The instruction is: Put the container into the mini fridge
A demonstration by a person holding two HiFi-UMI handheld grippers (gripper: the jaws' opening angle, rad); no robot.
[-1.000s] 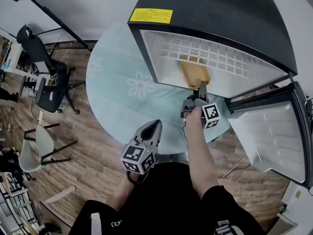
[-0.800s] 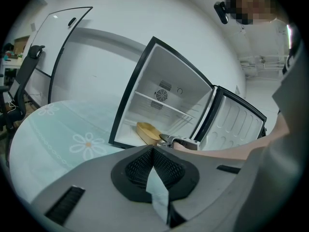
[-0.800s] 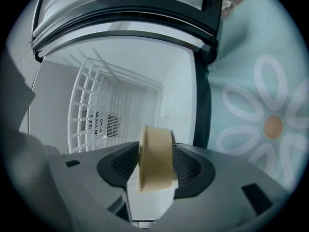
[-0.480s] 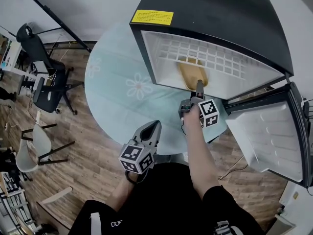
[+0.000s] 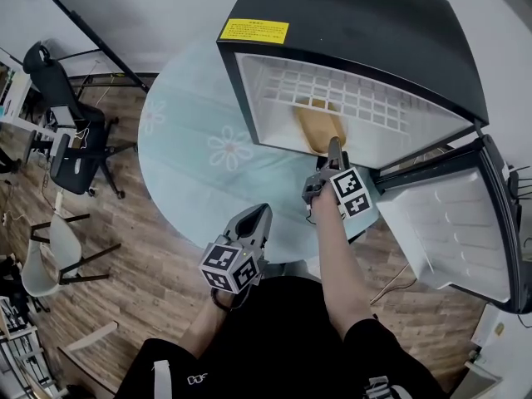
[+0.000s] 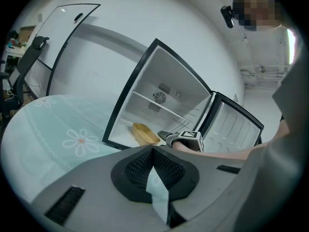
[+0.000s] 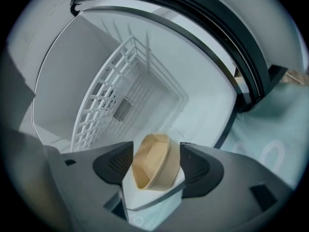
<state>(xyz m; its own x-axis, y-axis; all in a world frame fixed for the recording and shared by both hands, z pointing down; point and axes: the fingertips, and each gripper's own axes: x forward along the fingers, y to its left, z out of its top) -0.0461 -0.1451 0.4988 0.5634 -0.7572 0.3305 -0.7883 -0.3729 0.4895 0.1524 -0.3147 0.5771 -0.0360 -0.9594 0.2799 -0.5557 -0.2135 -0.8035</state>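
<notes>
The tan container (image 5: 317,126) lies on the floor of the open mini fridge (image 5: 357,32), under its white wire shelf (image 5: 332,90). My right gripper (image 5: 334,146) reaches into the fridge mouth at the container's near end. Its jaws have just been opening and stand wide. In the right gripper view the container (image 7: 153,164) shows between the pads (image 7: 116,162), which do not press on it. My left gripper (image 5: 259,216) hangs shut and holds nothing over the table's near edge. In the left gripper view the container (image 6: 145,133) and the right gripper (image 6: 165,135) appear inside the fridge.
The fridge stands on a round table with a pale teal flowered cloth (image 5: 199,156). Its door (image 5: 453,231) is swung open to the right. Office chairs (image 5: 71,131) and a white chair (image 5: 50,256) stand on the wooden floor at left.
My right gripper has rolled and lifted a little while its jaws spread apart. The container stays on the fridge floor. My left gripper has kept still.
</notes>
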